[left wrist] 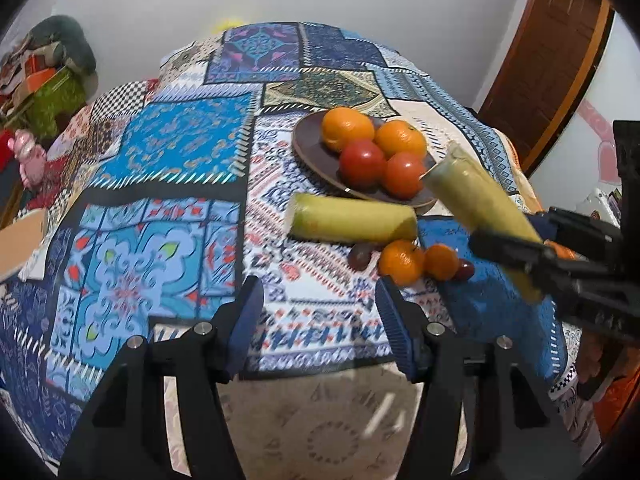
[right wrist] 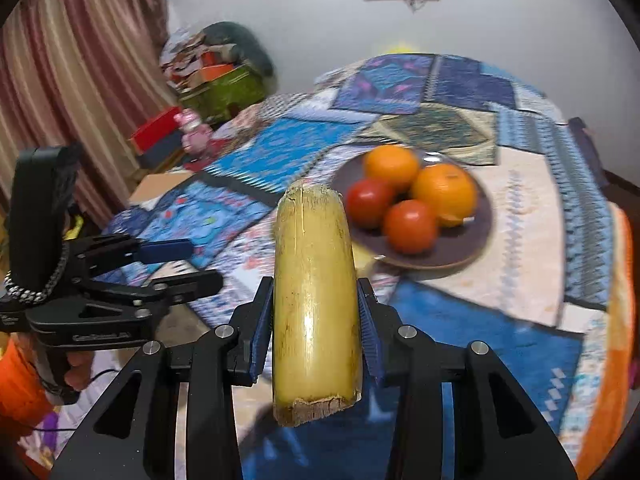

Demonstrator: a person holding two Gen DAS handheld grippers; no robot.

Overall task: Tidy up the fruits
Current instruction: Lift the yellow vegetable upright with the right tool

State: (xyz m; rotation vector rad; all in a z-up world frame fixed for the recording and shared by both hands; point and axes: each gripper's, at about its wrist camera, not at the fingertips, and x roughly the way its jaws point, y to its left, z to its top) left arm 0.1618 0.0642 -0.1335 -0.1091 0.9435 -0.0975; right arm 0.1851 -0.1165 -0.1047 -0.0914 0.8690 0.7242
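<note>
My right gripper (right wrist: 316, 320) is shut on a yellow-green sugarcane piece (right wrist: 314, 300) and holds it above the table; the piece also shows in the left wrist view (left wrist: 480, 208). A brown plate (left wrist: 316, 156) holds two oranges (left wrist: 347, 128) and two tomatoes (left wrist: 362, 162). A second sugarcane piece (left wrist: 352, 218) lies on the cloth in front of the plate. Two small oranges (left wrist: 400, 262) and dark grapes (left wrist: 359, 257) lie beside it. My left gripper (left wrist: 320, 312) is open and empty, near the table's front edge.
A patchwork blue tablecloth (left wrist: 180, 160) covers the round table. A cardboard piece (left wrist: 20, 240) lies at the left edge. Boxes and a pink toy (left wrist: 30, 156) stand off the table at left. A wooden door (left wrist: 552, 60) is at right.
</note>
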